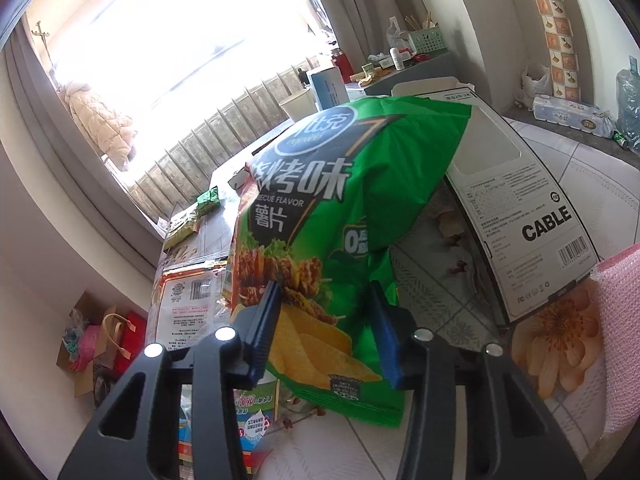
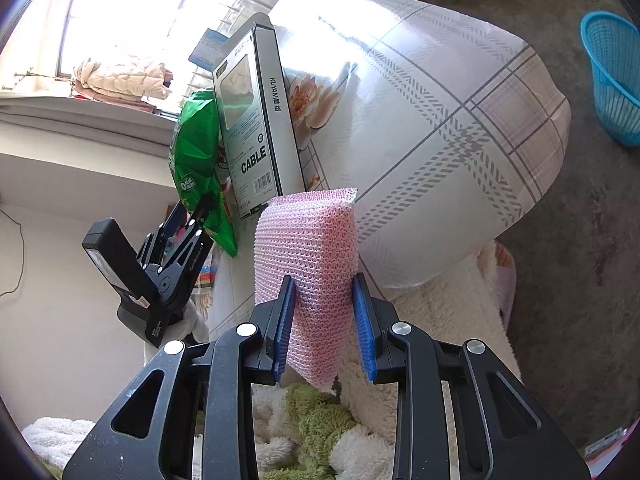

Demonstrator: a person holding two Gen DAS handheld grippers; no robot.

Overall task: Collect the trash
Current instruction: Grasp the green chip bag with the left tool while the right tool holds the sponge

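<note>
My left gripper (image 1: 324, 300) is shut on a green barbecue-flavour crisp bag (image 1: 320, 216), which stands lifted above the table; the bag also shows in the right wrist view (image 2: 200, 160), held by the left gripper (image 2: 202, 210). My right gripper (image 2: 324, 292) is shut on a pink foam net wrap (image 2: 310, 264), whose edge also shows at the right of the left wrist view (image 1: 620, 340). A white "CABLE" box (image 1: 532, 216) leans behind the bag and shows upright in the right wrist view (image 2: 256, 128).
Flat snack wrappers (image 1: 188, 292) lie at the table's left. The table has a flowered cloth (image 2: 440, 120). A paper cup (image 1: 298, 104) and blue box (image 1: 328, 88) stand far back. A blue basket (image 2: 612, 76) sits on the floor at right. Fluffy fabric (image 2: 312, 432) lies below the right gripper.
</note>
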